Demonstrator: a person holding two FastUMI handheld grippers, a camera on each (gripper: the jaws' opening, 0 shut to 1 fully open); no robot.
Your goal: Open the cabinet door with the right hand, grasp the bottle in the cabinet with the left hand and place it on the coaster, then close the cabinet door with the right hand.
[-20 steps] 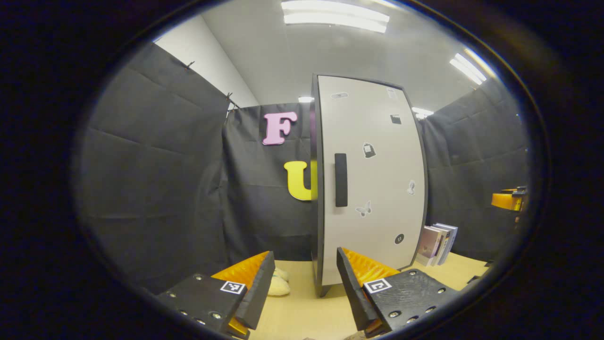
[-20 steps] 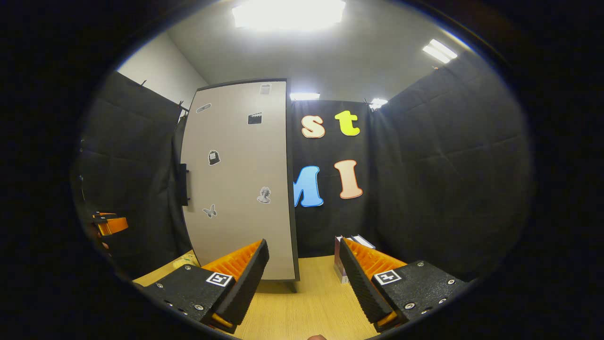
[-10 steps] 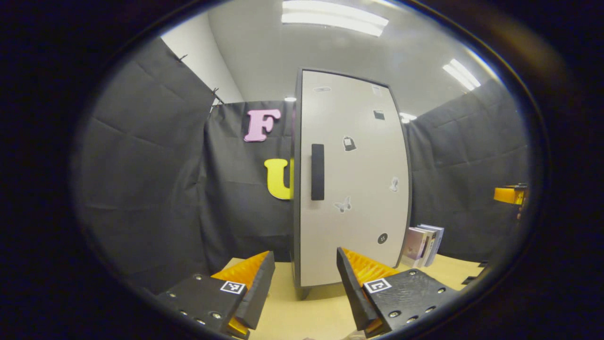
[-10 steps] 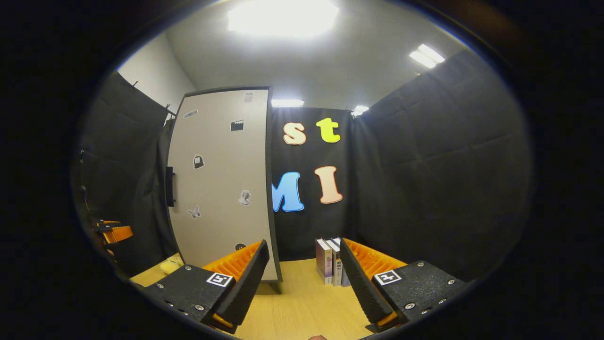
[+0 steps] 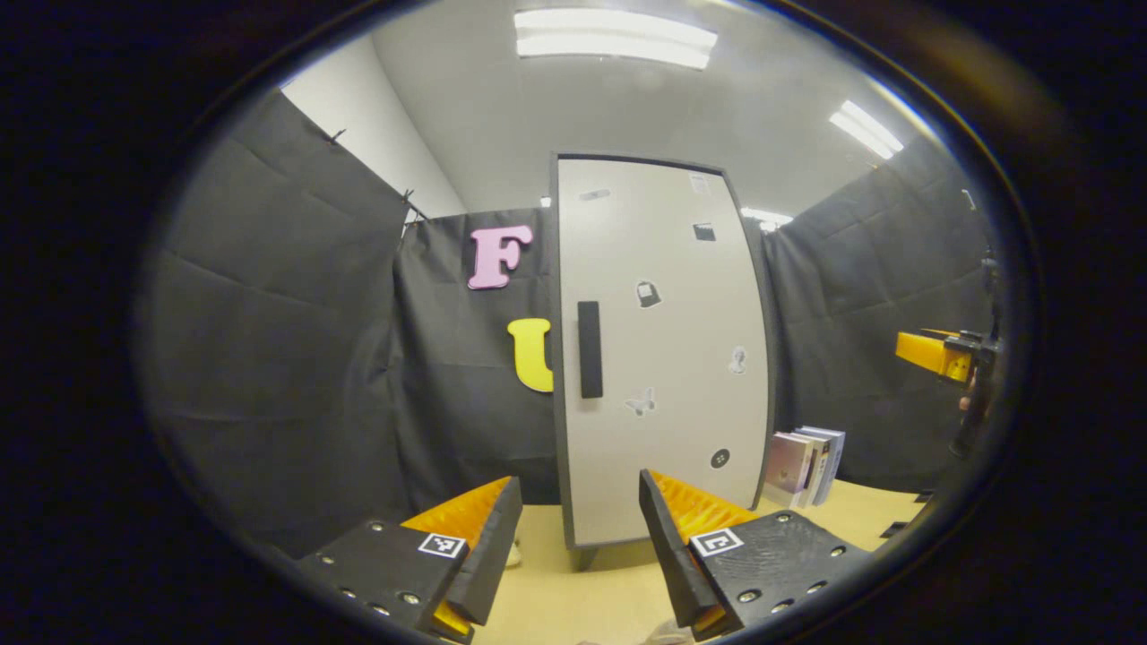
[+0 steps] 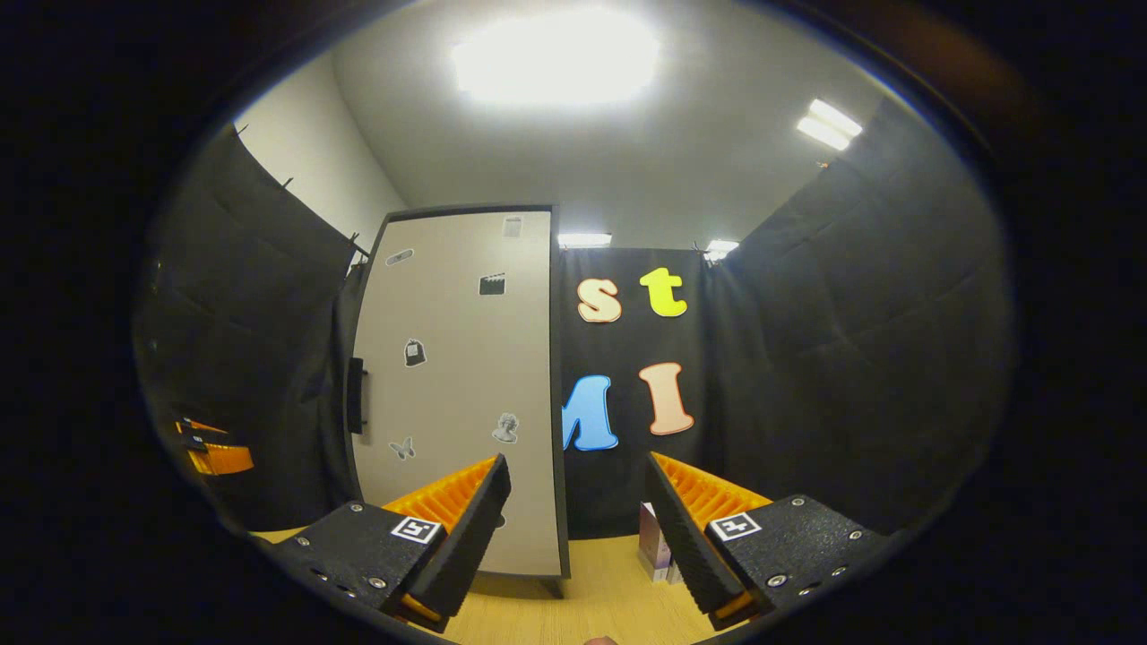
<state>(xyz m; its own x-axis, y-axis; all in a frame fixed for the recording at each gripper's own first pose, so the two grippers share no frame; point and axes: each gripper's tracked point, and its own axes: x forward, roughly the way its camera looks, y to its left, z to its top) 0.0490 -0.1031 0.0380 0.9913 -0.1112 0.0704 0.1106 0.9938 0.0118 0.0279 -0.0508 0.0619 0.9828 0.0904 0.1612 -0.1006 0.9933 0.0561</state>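
Left gripper (image 5: 578, 537) backed off; cabinet door (image 5: 659, 358) closed (handle (image 5: 589, 349) unobstructed).

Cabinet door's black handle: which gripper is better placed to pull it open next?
Probably the left gripper: the black handle on the shut white cabinet door sits straight ahead of it. The task assigns the right gripper.

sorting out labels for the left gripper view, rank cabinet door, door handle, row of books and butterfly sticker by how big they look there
1. cabinet door, by far the largest.
2. row of books.
3. door handle, close to the books in apparent size, so this order is unsure.
4. butterfly sticker, the smallest.
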